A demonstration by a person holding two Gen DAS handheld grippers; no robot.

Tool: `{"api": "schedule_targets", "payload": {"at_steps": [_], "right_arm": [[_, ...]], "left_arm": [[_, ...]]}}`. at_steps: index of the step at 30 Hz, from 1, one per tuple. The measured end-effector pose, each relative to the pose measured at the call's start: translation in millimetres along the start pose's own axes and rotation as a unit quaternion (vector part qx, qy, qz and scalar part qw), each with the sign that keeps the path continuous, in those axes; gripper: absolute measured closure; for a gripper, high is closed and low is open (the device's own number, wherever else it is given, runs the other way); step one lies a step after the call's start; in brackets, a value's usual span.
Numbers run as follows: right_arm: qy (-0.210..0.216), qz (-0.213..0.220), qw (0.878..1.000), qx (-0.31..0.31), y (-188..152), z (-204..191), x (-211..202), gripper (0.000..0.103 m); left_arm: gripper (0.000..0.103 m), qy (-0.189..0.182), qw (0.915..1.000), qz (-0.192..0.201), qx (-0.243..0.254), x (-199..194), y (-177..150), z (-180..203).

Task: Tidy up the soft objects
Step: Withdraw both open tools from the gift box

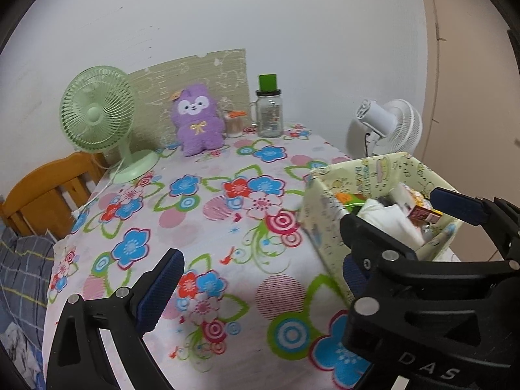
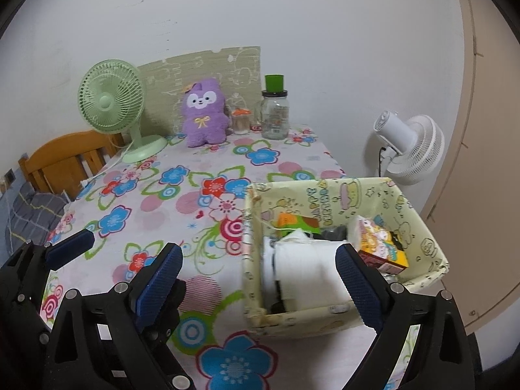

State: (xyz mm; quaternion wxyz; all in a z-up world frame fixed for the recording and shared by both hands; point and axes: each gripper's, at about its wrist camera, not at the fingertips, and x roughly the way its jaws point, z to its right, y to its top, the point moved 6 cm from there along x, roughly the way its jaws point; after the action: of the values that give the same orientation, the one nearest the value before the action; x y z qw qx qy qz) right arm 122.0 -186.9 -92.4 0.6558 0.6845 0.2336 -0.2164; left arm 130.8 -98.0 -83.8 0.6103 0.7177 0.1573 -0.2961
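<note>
Right wrist view alone shows white roll (image 2: 308,273) inside storage box (image 2: 422,214) | left tool (image 1: 260,276) spread wide, empty | right tool (image 2: 260,279) spread wide, empty | purple plush (image 1: 199,120) upright at bench (image 1: 227,253) rear

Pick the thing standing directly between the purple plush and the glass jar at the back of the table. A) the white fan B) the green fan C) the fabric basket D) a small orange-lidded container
D: the small orange-lidded container stands between the purple plush and the glass jar.
</note>
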Motion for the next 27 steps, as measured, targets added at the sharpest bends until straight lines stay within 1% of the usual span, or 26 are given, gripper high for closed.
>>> {"api": "schedule_targets", "payload": {"at_steps": [2,10,17,27], "right_arm": [[0.002,0.002,1.0,-0.002,0,-6,0,0.006],[0.009,0.004,1.0,-0.012,-2,-28,-1,0.006],[0.01,0.02,0.999,-0.025,5,-42,-10,0.006],[0.007,0.038,0.999,-0.029,5,-44,-25,0.005]], "left_arm": [[0.002,0.005,1.0,0.0,-0.005,-2,-2,-8],[0.001,0.023,0.9996,0.003,-0.018,-9,-9,-37],[0.0,0.045,0.9981,0.016,-0.039,-21,-11,-66],[0.0,0.07,0.9955,0.029,-0.057,-37,-15,-90]]}}
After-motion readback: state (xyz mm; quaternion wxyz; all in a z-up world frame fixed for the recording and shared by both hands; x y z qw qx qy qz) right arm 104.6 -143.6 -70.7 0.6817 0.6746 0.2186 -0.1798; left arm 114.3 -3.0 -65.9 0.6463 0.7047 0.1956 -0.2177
